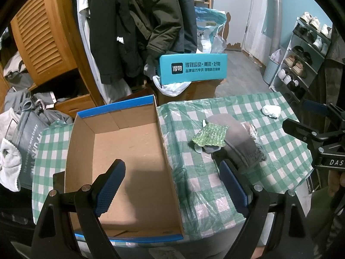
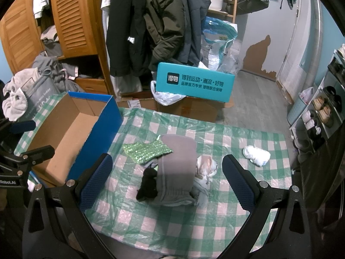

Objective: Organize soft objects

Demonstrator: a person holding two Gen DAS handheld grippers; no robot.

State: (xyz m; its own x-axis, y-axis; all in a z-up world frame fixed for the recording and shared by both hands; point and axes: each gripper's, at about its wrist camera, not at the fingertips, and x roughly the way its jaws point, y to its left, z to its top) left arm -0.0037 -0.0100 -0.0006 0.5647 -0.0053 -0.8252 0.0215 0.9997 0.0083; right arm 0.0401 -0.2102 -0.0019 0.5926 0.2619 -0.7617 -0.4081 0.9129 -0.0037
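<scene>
We are holding both jaws open: left gripper (image 1: 172, 185) over the blue-edged cardboard box (image 1: 120, 164), right gripper (image 2: 167, 179) above the grey folded garment (image 2: 174, 168); the teal box (image 2: 194, 82) is displaying "得物".

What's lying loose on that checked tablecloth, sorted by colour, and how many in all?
Grey: 1, folded grey fleece cloth
Green: 1, sparkly green sequin cloth
Black: 1, small black fabric piece
White: 2, crumpled white plastic bag and white balled-up bundle
Total: 5; the open cardboard box is empty.
</scene>
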